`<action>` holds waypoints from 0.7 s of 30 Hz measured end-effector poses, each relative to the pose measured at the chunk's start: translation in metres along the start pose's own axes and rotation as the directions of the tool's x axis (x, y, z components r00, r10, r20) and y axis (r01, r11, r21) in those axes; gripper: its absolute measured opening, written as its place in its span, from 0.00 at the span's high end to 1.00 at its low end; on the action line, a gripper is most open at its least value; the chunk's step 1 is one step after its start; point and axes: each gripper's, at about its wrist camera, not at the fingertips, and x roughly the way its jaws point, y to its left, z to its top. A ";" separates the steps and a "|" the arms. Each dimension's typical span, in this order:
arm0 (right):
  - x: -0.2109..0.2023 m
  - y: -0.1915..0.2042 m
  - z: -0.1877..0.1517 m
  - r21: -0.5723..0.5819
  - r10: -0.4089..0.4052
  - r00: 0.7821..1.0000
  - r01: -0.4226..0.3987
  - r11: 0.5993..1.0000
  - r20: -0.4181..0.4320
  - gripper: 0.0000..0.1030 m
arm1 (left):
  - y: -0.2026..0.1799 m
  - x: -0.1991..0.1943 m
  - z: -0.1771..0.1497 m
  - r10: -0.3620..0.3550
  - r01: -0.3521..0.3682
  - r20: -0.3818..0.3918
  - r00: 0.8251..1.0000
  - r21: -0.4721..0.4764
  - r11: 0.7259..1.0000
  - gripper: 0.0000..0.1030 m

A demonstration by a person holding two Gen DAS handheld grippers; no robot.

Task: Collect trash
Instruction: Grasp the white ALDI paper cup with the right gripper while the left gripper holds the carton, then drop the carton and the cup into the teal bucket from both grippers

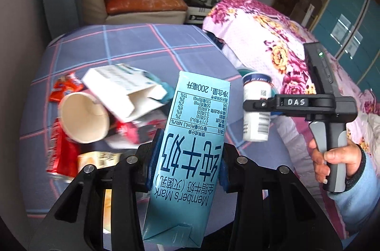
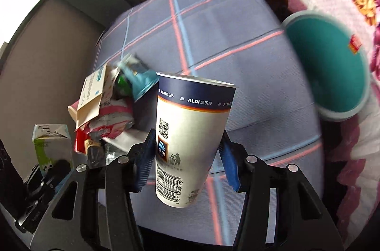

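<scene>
Left wrist view: left gripper (image 1: pixel 186 163) is clamped on a light-blue Member's Mark milk carton (image 1: pixel 190 144), blue pads pressing both narrow sides. The carton stands lengthwise down frame centre, print upside down.

Upper left of that carton, on the blue plaid sheet (image 1: pixel 133 44), lies the trash pile: an empty paper cup (image 1: pixel 83 118) on its side, mouth toward the camera; an opened white cardboard box (image 1: pixel 123 89) tilted above it; red wrappers (image 1: pixel 64 87) at the far left. This part is motion-blurred, so finer detail is not readable.

Right of frame: right gripper (image 1: pixel 255 106) seen side-on, its handle gripped by a hand (image 1: pixel 332 160) in a light-blue sleeve. A floral quilt (image 1: pixel 273 37) lies behind it.

Right wrist view: right gripper (image 2: pixel 187 153) holds an ALDI paper cup (image 2: pixel 187 139) upright, mouth up, at frame centre. Left pad is flat against the cup wall; the right pad meets it only near its upper edge, where the cup is wider. Jaws are closed on the cup.

A teal waste bin (image 2: pixel 327 70) sits at the right edge, opening toward the camera, blurred. The trash pile (image 2: pixel 106 108) is at left centre, a green-and-white carton (image 2: pixel 51 146) at lower left.
</scene>
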 end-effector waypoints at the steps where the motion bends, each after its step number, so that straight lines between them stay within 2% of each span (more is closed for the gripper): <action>1: -0.005 -0.011 0.005 0.013 -0.007 1.000 0.007 1.000 0.017 0.52 | -0.009 0.009 0.003 -0.009 0.009 -0.013 1.000 0.006 1.000 0.61; 7: -0.042 -0.087 0.034 0.112 -0.102 0.986 0.087 0.990 0.134 0.52 | -0.075 0.064 0.037 -0.054 0.058 -0.062 0.997 0.078 0.995 0.61; 13: -0.069 -0.159 0.052 0.187 -0.182 0.967 0.149 0.971 0.177 0.52 | -0.138 0.131 0.074 -0.083 0.098 -0.117 0.990 0.123 0.988 0.61; 21: -0.072 -0.199 0.067 0.220 -0.235 0.951 0.191 0.957 0.198 0.52 | -0.194 0.215 0.103 -0.107 0.142 -0.217 0.970 0.154 0.978 0.61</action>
